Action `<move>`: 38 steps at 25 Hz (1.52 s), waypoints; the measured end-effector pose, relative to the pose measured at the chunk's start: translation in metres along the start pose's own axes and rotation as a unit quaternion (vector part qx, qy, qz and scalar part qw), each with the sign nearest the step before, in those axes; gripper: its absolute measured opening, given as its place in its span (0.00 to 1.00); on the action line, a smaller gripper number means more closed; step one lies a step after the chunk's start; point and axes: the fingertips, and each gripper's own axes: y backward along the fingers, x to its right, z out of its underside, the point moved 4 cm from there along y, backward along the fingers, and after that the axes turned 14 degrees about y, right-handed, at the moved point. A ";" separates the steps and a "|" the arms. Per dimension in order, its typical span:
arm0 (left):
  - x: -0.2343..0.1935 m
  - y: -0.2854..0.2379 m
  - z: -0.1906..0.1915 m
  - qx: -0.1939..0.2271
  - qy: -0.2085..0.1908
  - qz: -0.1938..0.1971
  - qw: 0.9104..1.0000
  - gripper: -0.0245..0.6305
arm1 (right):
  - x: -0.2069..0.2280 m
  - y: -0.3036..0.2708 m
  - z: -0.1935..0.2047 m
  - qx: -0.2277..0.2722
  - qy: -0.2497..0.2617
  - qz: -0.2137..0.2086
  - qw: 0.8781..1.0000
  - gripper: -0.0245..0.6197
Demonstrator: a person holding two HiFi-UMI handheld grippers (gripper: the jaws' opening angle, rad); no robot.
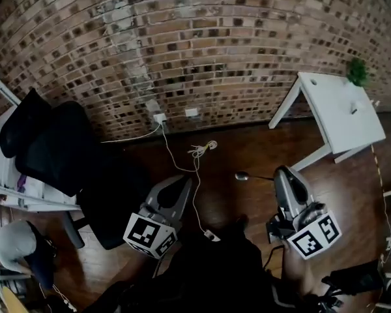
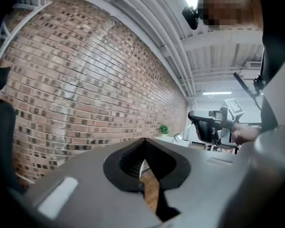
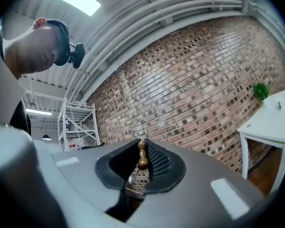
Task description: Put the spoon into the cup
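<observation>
My right gripper [image 1: 278, 173] is shut on a metal spoon [image 1: 242, 175]. The spoon sticks out to the left over the wooden floor, bowl outward. In the right gripper view the spoon's brown beaded handle end [image 3: 142, 156] stands between the closed jaws of the right gripper [image 3: 141, 144]. My left gripper [image 1: 186, 180] hovers to the left, its jaw tips together and nothing in them. In the left gripper view the left gripper [image 2: 143, 142] points toward the brick wall, with the spoon bowl [image 2: 178, 137] and the right gripper [image 2: 205, 125] to its right. No cup is in view.
A brick wall [image 1: 202, 44] runs across the back. A white table [image 1: 339, 113] with a small green plant [image 1: 357, 72] stands at the right. A black office chair [image 1: 58, 149] and a white rack [image 1: 6, 181] are at the left. A white cable [image 1: 194, 168] lies on the floor.
</observation>
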 end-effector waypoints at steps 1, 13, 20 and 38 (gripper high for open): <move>0.008 -0.014 0.002 -0.008 -0.003 0.017 1.000 0.03 | 0.010 0.011 -0.001 0.004 0.000 0.019 1.000 0.09; 0.139 -0.188 0.020 -0.064 -0.047 0.160 0.984 0.03 | 0.152 0.122 -0.024 0.057 -0.004 0.157 0.986 0.09; 0.195 -0.272 0.043 -0.081 -0.054 0.188 0.977 0.03 | 0.217 0.173 -0.028 0.054 -0.002 0.197 0.979 0.09; 0.256 -0.424 0.059 -0.149 -0.039 0.370 0.916 0.03 | 0.304 0.205 -0.041 0.074 0.006 0.378 0.923 0.09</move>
